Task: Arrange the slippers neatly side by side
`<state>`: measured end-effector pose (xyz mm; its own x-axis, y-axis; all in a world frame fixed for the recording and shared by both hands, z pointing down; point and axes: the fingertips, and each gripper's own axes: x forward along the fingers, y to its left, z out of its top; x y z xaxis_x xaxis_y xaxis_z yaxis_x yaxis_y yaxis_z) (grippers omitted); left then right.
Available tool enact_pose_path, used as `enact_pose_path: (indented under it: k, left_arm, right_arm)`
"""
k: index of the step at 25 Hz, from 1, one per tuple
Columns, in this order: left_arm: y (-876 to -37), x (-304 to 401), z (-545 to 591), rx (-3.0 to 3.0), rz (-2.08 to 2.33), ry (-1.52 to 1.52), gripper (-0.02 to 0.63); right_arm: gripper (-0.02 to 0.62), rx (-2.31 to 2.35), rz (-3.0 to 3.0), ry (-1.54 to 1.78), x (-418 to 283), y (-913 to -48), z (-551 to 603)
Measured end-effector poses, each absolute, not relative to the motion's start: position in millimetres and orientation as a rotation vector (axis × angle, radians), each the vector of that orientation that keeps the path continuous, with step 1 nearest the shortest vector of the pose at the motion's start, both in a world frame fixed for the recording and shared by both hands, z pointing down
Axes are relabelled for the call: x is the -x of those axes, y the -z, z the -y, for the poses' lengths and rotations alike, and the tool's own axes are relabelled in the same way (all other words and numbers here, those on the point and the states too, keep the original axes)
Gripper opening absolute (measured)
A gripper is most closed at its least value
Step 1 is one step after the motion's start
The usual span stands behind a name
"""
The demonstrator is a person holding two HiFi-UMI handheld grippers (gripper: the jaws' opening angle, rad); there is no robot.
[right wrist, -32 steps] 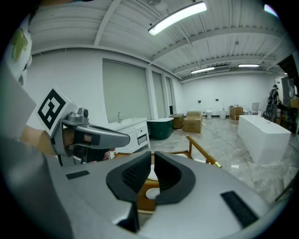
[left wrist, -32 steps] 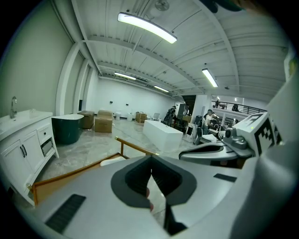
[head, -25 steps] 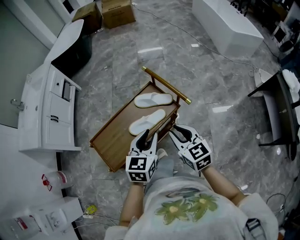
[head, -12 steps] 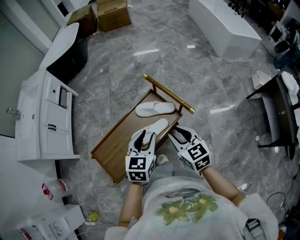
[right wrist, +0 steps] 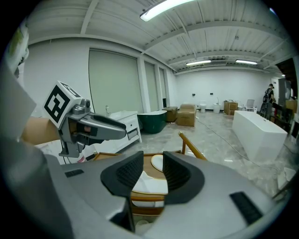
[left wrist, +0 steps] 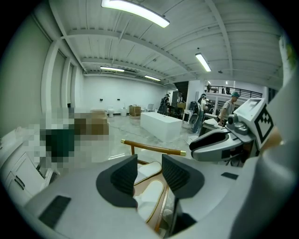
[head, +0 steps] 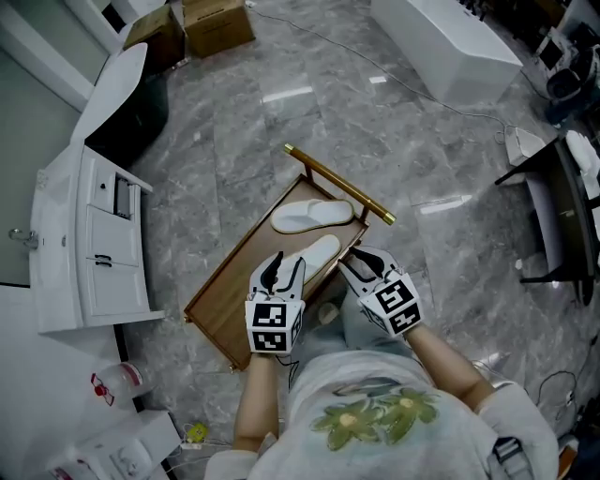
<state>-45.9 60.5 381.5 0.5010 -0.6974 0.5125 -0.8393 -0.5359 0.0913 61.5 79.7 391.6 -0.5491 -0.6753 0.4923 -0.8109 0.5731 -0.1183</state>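
left gripper (head: 284, 270) and right gripper (head: 359, 264), fingers just spreading and empty, hover at the near slipper (head: 320, 250), likely to straighten it.

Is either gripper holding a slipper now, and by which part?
Nothing is held. The jaws of the left gripper and right gripper have just been opening and stand apart over the nearer slipper, not pressing it.

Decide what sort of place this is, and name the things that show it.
Probably a large indoor hall used as a bathroom showroom or test space: a white washbasin cabinet, a dark green bathtub and cardboard boxes stand on bare marble flooring.
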Motion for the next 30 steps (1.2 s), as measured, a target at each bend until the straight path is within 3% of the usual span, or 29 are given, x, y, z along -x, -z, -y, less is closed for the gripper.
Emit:
enact_pose_path:
  k: [15,30]
  left_arm:
    - [-427.0,45.2,-18.3,-2.403,1.199,-0.754,0.183]
    - [-496.4,44.4,35.1,-2.409,1.095,-0.922,0.195]
  right_arm:
    - [0.115,-1.181,2.375,-0.505,-60.6,-420.6,-32.0]
    - [0.116,-1.115,2.313,-0.643,-55.5,-510.2,18.5]
